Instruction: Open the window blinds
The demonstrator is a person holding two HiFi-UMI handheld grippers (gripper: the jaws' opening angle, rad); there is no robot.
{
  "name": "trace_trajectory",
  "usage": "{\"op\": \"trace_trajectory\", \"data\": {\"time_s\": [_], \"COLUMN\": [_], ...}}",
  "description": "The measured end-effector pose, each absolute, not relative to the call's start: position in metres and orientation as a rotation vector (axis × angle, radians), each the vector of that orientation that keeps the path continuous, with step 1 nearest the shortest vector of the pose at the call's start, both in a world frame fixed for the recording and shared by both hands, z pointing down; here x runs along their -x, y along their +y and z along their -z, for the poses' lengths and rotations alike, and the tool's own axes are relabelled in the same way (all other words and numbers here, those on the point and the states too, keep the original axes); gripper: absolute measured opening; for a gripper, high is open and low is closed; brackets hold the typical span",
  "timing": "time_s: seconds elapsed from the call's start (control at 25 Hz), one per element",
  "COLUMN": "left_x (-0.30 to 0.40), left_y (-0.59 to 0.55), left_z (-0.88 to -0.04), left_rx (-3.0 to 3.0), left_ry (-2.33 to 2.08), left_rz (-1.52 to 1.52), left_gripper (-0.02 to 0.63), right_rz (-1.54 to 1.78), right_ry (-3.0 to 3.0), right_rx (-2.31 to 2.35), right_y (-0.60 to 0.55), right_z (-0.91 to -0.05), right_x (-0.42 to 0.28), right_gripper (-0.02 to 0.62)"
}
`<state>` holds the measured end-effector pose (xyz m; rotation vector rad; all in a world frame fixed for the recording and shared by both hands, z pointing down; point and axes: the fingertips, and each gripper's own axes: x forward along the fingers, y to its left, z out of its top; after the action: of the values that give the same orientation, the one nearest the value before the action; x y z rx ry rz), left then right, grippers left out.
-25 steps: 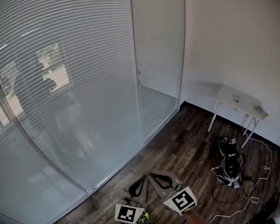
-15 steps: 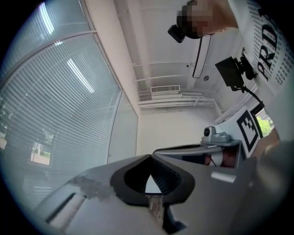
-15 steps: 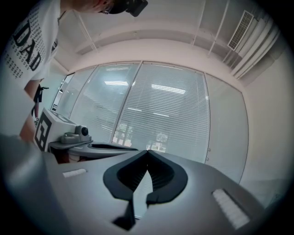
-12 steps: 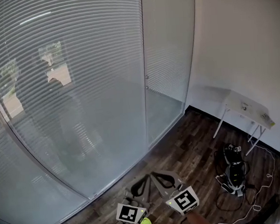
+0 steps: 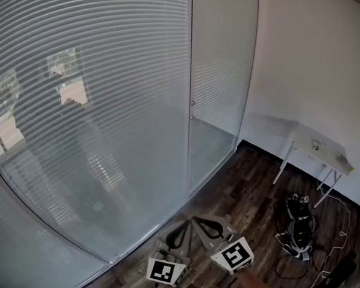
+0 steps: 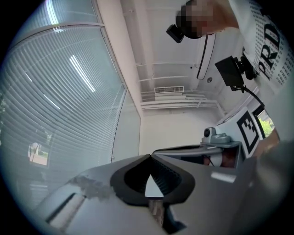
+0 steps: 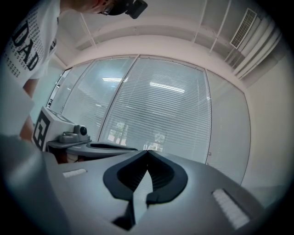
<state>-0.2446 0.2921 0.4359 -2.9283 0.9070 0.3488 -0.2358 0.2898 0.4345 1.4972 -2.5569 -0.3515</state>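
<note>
We carry the left gripper (image 5: 184, 225) and right gripper (image 5: 197, 220) pressed together, empty. Blinds (image 5: 90, 85) stand ahead-left of them, slats level, left gripper nearer.

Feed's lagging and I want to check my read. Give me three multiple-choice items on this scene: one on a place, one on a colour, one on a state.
1. Where does the table stand?
A) by the white wall
B) on a rug
C) in a doorway

2. What colour is the floor?
A) white
B) dark brown
C) green

3. How do the left gripper and right gripper stand?
A) both open
B) one open, one shut
C) both shut, empty

Answers:
1 A: the table stands at the right, beside the wall.
2 B: dark wood planks show in the head view.
3 C: in each gripper view the tips meet with nothing between them.
</note>
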Motion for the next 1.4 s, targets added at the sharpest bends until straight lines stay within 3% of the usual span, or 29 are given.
{"op": "trace_trajectory", "data": {"time_s": [0.6,0.84,1.4], "left_x": [0.201,0.120,0.063], "left_y": [0.188,0.128,0.059], "left_z": [-0.453,-0.438,-0.434], "left_rx": [2.933,2.906,2.821], "left_ry": [0.961,0.992,1.109], "left_rz": [-0.284,-0.314,-0.401], "left_gripper": [-0.009,-0.009,-0.009], "right_rz": [0.279,0.287,0.369], "right_ry": [-2.600,-2.636,-2.696], "right_rx": [-1.466,-1.440,-1.303], "right_y": [0.185,0.123,0.054], "right_z": [-0.451,-0.435,-0.436], "right_x": [0.192,0.112,0.056], "right_gripper": [0.008,0.008,0.008]}}
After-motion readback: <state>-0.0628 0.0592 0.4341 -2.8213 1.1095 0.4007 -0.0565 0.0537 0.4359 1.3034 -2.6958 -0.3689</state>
